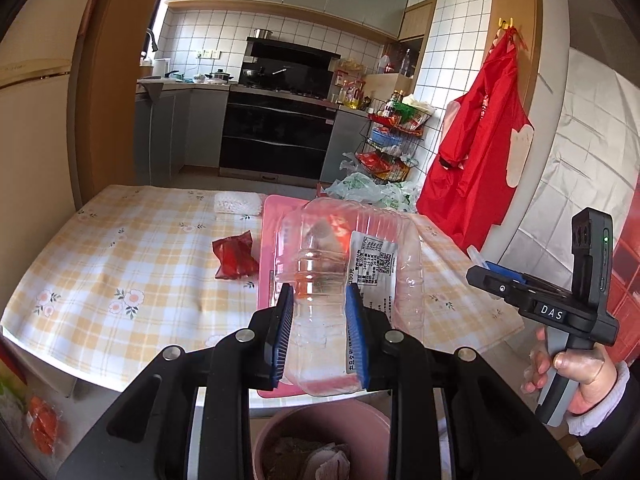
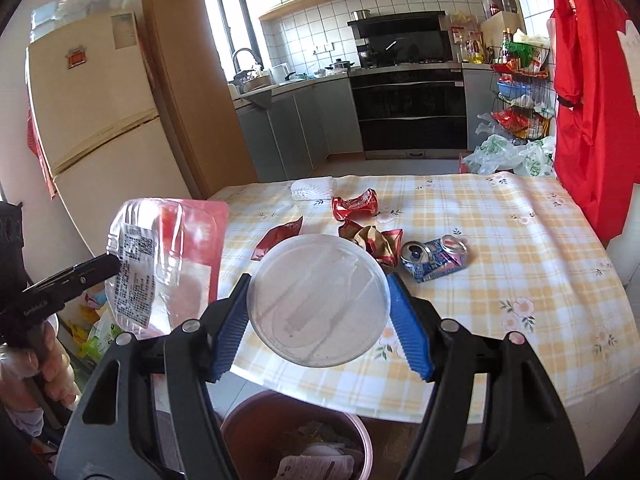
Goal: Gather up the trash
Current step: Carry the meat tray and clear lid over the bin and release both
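Both claws hang past the desk edge above a bin. Left claw pinches a clear tray; right claw clamps a round lid. Crushed cans lie mid-desk.

A clear plastic tray with a printed white label, crumpled and tilted, hangs in the air above the table edge. A round, translucent lid is held up facing the camera, over a brown bin that already holds paper scraps. On the checked tablecloth lie a crushed red can, a crushed blue can, a red wrapper and a crumpled red-and-gold wrapper (the last partly hidden by the lid).
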Available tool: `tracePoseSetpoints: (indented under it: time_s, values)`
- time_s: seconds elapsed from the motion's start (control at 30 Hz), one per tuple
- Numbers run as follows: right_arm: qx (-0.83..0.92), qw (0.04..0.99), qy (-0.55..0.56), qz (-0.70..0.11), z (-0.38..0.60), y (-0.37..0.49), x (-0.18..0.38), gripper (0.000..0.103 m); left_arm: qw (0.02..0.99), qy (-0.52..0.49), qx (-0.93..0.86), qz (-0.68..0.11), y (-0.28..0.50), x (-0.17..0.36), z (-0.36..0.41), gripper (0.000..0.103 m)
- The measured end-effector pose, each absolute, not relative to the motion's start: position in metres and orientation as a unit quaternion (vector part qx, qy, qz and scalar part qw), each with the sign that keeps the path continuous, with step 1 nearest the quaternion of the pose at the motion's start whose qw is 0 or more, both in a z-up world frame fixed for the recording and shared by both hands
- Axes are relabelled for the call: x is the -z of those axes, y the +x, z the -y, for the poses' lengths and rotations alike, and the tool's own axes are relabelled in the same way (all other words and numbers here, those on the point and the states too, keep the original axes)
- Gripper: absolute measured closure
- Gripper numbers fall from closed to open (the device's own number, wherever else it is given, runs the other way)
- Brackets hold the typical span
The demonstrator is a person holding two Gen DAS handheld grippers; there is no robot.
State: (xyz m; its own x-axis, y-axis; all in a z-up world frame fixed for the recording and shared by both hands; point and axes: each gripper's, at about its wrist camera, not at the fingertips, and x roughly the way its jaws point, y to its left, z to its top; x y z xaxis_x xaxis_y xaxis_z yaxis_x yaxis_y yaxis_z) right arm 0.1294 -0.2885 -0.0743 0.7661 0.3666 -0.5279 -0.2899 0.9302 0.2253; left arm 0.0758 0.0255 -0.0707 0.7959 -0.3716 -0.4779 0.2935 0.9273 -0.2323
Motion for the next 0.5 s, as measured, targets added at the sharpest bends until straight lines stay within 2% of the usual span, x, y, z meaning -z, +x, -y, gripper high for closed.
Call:
tracePoseSetpoints:
  time_s: [0.27, 0.5]
  values:
    - [-0.174, 0.934, 0.078, -0.301, 0.298, 0.087, 0.095, 0.036, 0.933, -0.095, 0.172, -0.3, 0.033, 0.109, -0.015, 0.077]
    - [-0.172, 0.931, 0.081, -0.312, 0.299, 0.081, 0.106, 0.036, 0.919, -0.111, 0.173, -0.335, 0.025, 0.135, -0.01, 0.075]
